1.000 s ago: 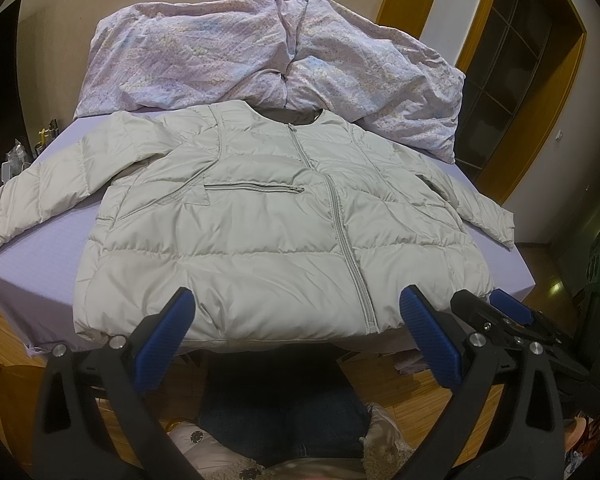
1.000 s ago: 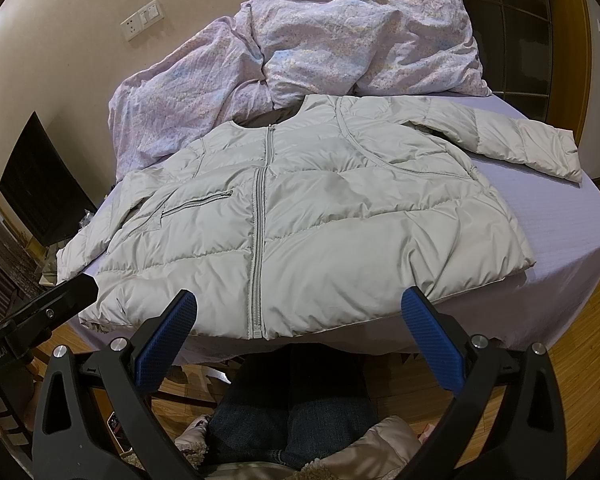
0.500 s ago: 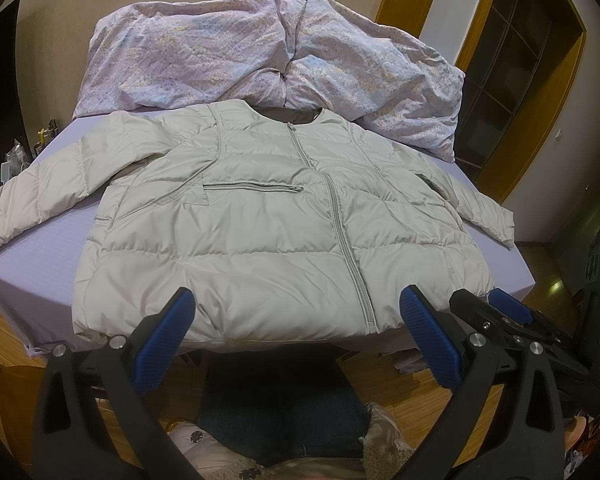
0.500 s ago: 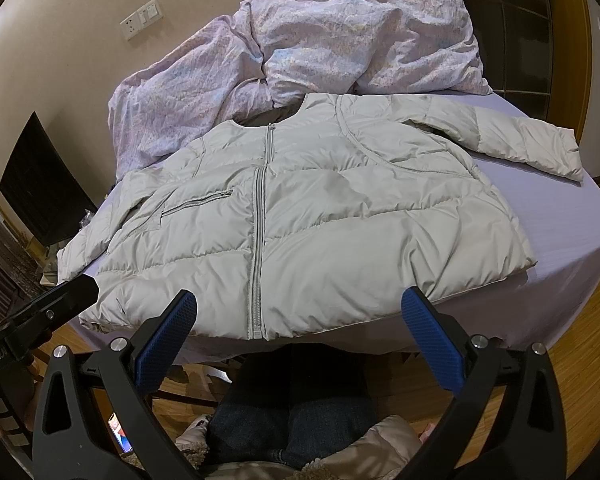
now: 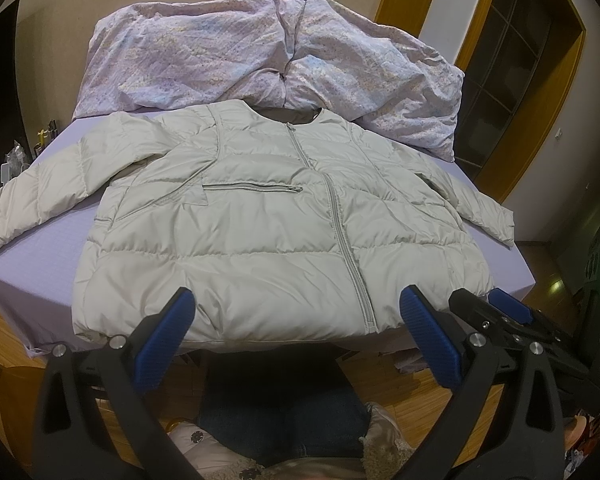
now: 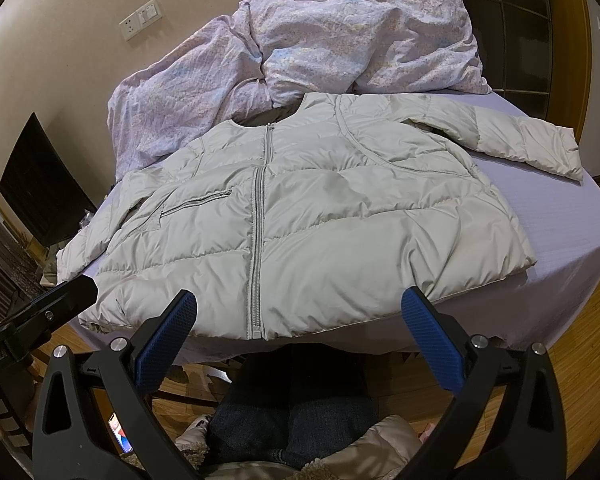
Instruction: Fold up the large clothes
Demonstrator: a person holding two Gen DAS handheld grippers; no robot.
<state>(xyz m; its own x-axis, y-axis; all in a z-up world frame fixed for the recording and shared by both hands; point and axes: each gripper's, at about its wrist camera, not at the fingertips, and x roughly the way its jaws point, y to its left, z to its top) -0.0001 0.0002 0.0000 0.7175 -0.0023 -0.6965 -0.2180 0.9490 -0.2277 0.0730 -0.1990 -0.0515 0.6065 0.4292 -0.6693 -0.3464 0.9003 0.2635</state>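
A pale grey puffer jacket (image 5: pixel 260 216) lies flat and zipped, front up, on a lilac bed sheet (image 5: pixel 40 248), sleeves spread to both sides. It also shows in the right wrist view (image 6: pixel 320 216). My left gripper (image 5: pixel 296 316) is open and empty, held just short of the jacket's hem. My right gripper (image 6: pixel 298 316) is open and empty, also just short of the hem near the zipper's lower end. The right gripper shows at the lower right of the left wrist view (image 5: pixel 508 316).
A crumpled lilac floral duvet (image 5: pixel 268 60) is piled at the head of the bed behind the jacket. A dark screen (image 6: pixel 40 188) stands left of the bed. Wooden floor (image 6: pixel 580 360) surrounds the bed. The person's jeans-clad legs (image 5: pixel 284 408) are below the grippers.
Both grippers have stayed nearly still, open, in front of the hem. The jacket has not moved.
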